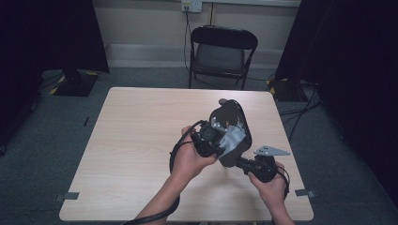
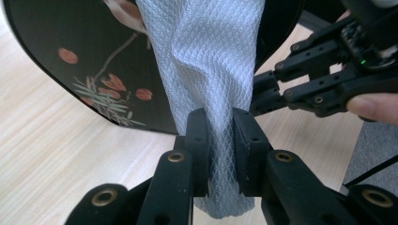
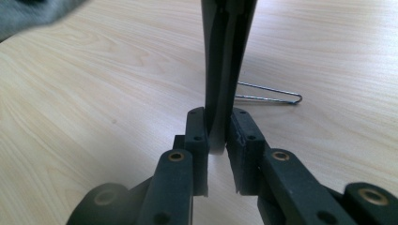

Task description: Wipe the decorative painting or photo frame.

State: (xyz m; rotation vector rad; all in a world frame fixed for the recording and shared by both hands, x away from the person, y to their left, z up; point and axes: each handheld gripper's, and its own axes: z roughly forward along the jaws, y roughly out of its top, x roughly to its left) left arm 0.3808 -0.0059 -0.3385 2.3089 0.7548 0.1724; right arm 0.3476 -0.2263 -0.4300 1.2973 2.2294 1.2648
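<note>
1. The right gripper (image 1: 240, 162) pinches the rim of the black oval lacquered tray with painted flowers (image 1: 233, 118), lifted tilted above the pale wooden table (image 1: 136, 136).
2. The left gripper (image 2: 220, 136) clamps the grey waffle-weave cloth (image 2: 206, 61) against the tray's face; wiping looks underway, not finished.

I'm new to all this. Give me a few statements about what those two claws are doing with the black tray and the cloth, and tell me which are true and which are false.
1. The left claw is clamped on a grey cloth. True.
2. The right claw is open and holds nothing. False: it grips the edge of the black tray.
3. The tray lies flat on the table. False: it is held up, tilted.
4. The tray's dark face carries a painted flower pattern. True.
5. A folding chair stands beyond the table. True.
</note>
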